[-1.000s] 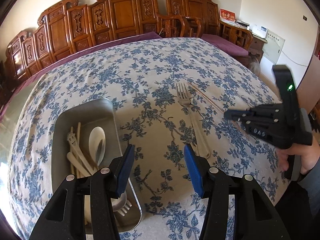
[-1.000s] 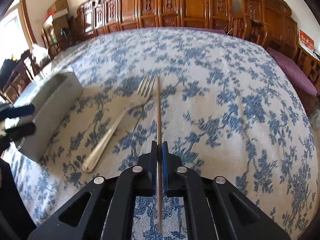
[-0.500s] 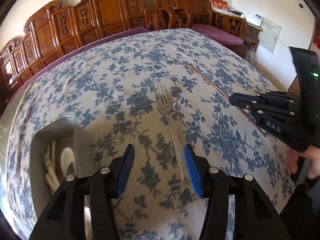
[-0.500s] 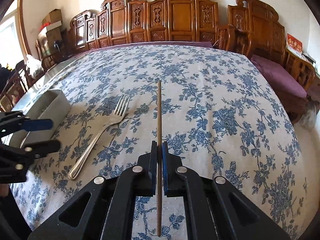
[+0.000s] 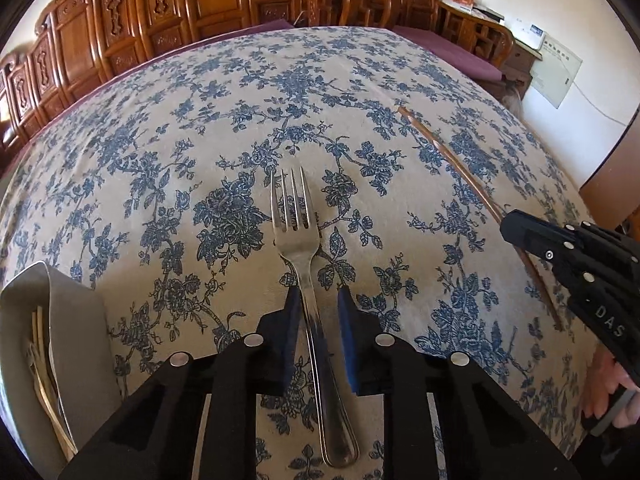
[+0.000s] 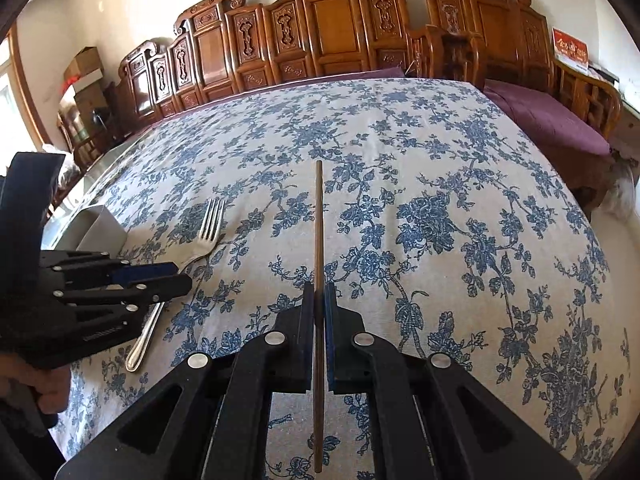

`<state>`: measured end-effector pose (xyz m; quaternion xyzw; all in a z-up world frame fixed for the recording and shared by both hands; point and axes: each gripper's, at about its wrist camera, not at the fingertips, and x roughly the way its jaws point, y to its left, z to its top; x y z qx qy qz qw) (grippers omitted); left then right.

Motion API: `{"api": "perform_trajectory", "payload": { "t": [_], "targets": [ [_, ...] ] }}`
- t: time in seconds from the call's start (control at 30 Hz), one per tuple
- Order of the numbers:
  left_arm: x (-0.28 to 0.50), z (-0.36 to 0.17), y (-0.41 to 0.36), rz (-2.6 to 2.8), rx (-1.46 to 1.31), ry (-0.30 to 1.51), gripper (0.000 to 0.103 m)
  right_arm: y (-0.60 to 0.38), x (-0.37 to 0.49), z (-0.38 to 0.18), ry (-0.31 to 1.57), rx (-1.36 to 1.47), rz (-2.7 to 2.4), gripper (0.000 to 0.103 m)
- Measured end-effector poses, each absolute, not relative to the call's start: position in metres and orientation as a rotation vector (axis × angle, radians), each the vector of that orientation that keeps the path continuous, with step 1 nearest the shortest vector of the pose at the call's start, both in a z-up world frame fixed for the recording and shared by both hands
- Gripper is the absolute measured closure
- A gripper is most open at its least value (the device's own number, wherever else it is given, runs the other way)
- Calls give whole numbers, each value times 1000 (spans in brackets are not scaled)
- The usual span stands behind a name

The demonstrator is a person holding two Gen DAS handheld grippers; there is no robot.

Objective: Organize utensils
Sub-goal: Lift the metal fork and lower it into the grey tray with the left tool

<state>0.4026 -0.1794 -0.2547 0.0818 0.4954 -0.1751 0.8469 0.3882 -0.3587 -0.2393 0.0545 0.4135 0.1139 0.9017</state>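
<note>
A steel fork [image 5: 298,248] lies on the blue-flowered tablecloth, tines pointing away. My left gripper [image 5: 318,296] is open, low over the fork, with its blue pads either side of the handle and a small gap on each side. It also shows in the right wrist view [image 6: 176,276] over the fork [image 6: 200,240]. My right gripper [image 6: 319,292] is shut on a brown chopstick [image 6: 318,232] and holds it above the cloth; the chopstick [image 5: 460,168] also shows in the left wrist view, at the right.
A grey metal utensil tray [image 5: 72,320] with pale chopsticks in it stands at the left of the table; it also shows in the right wrist view [image 6: 102,224]. Carved wooden chairs [image 6: 320,32] line the table's far side.
My left gripper has moved right, from over the tray to the fork, dropped low and narrowed its jaws around the handle. My right gripper has lifted the chopstick and kept its hold.
</note>
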Motion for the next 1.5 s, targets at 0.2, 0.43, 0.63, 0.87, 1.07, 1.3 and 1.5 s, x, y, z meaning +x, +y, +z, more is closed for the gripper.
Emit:
{"api": "perform_trajectory", "payload": {
  "t": [0.2, 0.43, 0.63, 0.87, 1.07, 1.3, 1.5],
  "targets": [
    [395, -253, -178, -367, 186, 1037, 97, -347, 387, -235, 847, 77, 242, 97],
    [373, -238, -169, -365, 187, 1000, 97, -337, 382, -232, 839, 41, 241, 97],
    [348, -221, -152, -368, 157, 988, 97, -330, 374, -238, 868, 26, 212, 97],
    [324, -199, -142, -369, 162, 940, 97, -321, 359, -241, 877, -9, 178, 97],
    [308, -183, -138, -379, 157, 908, 97, -314, 344, -235, 861, -7, 181, 97],
    [293, -163, -127, -367, 147, 869, 97, -300, 321, -223, 827, 11, 221, 97],
    [281, -148, -110, -332, 157, 835, 97, -280, 307, -213, 795, -1, 272, 97]
  ]
}}
